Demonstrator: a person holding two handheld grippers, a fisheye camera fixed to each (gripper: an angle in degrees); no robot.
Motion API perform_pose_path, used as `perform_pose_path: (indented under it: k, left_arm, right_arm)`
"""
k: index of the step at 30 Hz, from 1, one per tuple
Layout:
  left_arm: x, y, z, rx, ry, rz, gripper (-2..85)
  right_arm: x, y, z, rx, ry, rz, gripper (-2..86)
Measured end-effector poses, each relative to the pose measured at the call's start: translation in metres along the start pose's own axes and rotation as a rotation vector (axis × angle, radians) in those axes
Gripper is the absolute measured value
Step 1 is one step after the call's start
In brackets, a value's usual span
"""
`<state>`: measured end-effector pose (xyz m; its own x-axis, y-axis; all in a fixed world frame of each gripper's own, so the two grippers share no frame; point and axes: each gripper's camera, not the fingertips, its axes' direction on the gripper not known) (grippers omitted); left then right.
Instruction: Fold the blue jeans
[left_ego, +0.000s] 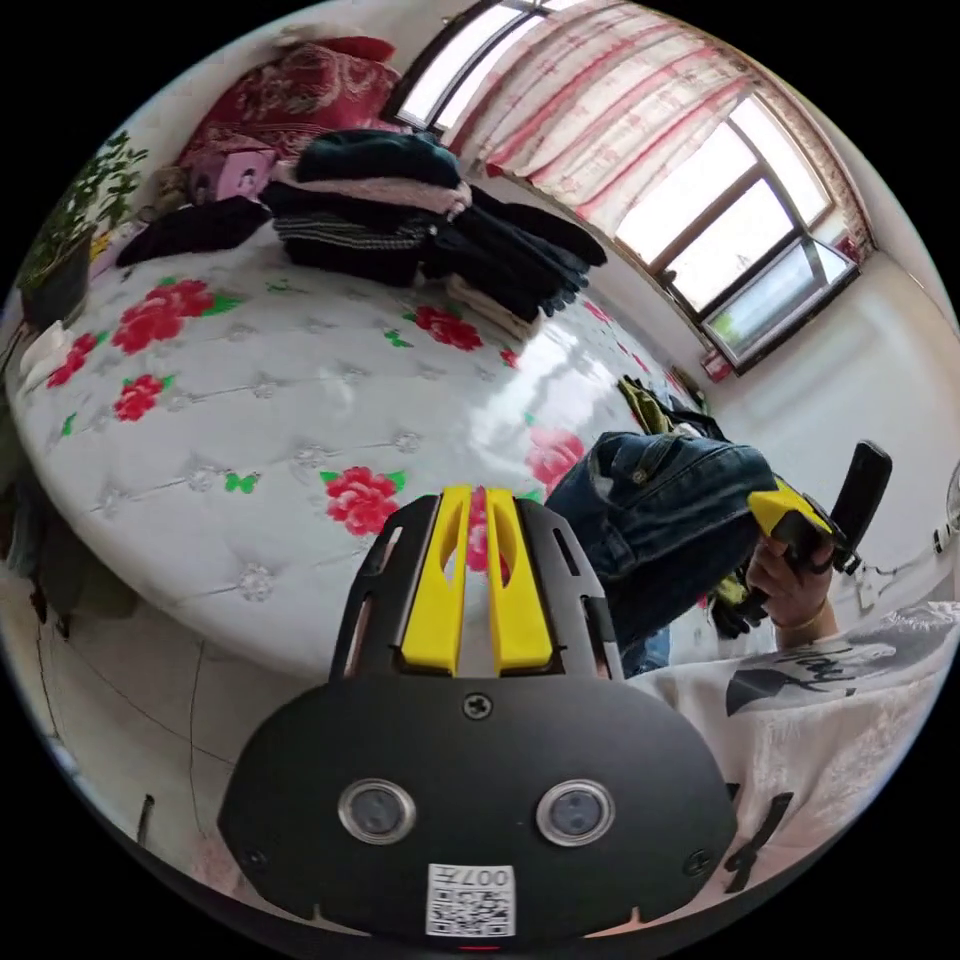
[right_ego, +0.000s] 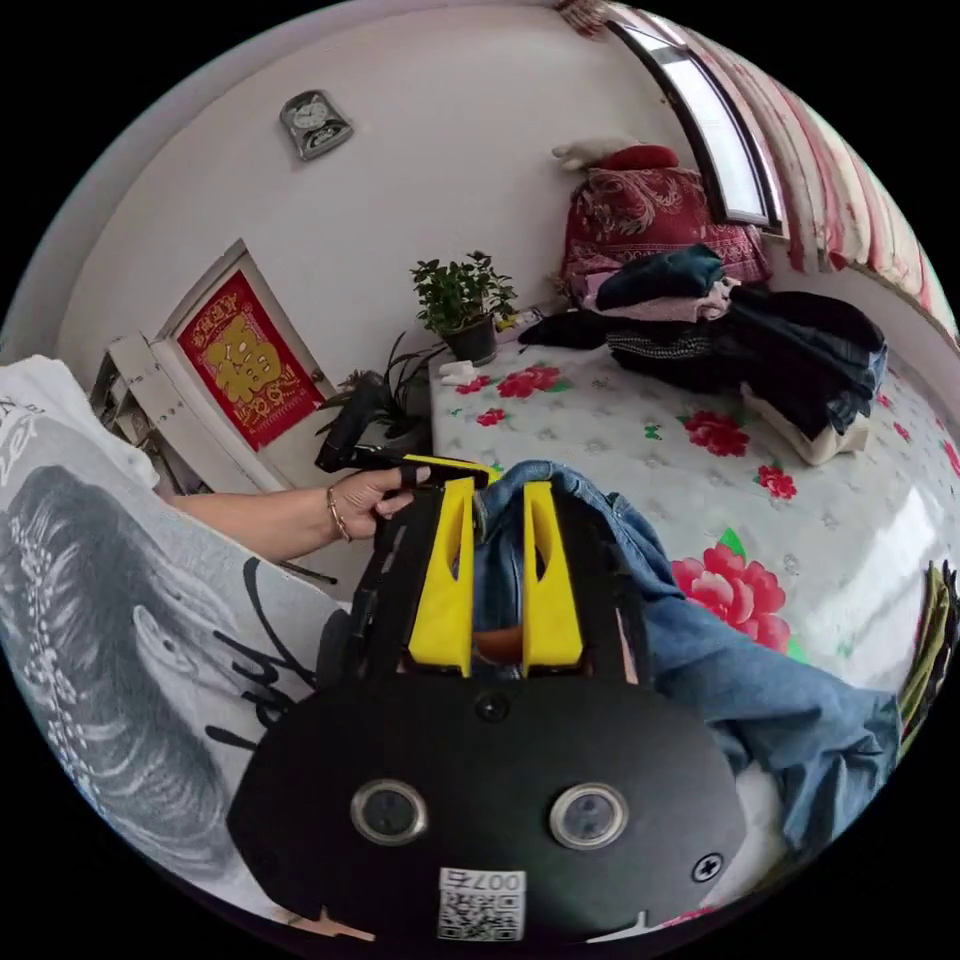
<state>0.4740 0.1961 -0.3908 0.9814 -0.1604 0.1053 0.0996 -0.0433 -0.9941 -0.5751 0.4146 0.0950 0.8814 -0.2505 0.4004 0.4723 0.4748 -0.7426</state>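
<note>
Floral mattress fills the frame's upper left. My right gripper pinches the blue jeans bunched lower right; left gripper, nearly closed, holds nothing. I should catch the waistband's other corner next.

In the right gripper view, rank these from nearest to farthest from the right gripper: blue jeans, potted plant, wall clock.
1. blue jeans, between the right gripper jaws.
2. potted plant, at the bed's far corner.
3. wall clock, high on the wall behind.
</note>
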Motion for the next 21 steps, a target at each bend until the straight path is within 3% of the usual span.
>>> perform_pose_path:
  k: [4, 7, 14, 16, 18, 21]
  left_arm:
    - [-0.016, 0.016, -0.052, 0.045, -0.166, 0.016, 5.0]
    - [0.007, 0.027, -0.045, -0.017, -0.18, 0.109, 6.0]
    - [0.144, 0.05, 0.086, -0.438, 0.025, 0.533, 9.7]
    - [0.171, 0.073, 0.136, -0.608, -0.2, 0.767, 6.0]
    - [0.175, 0.076, 0.131, -0.534, -0.227, 0.905, 3.2]
    - [0.151, 0.047, 0.121, -0.581, -0.302, 0.816, 1.3]
  right_arm:
    - [-0.004, 0.006, 0.004, -0.004, 0.123, 0.005, 2.5]
    - [0.032, 0.051, -0.019, -0.014, 0.218, 0.192, 2.9]
    - [0.089, 0.187, -0.098, -0.025, 0.397, 0.735, 3.8]
    - [0.092, 0.203, -0.11, -0.005, 0.432, 0.811, 4.0]
    - [0.094, 0.208, -0.112, 0.011, 0.443, 0.853, 4.2]
    - [0.096, 0.198, -0.09, -0.02, 0.417, 0.856, 4.5]
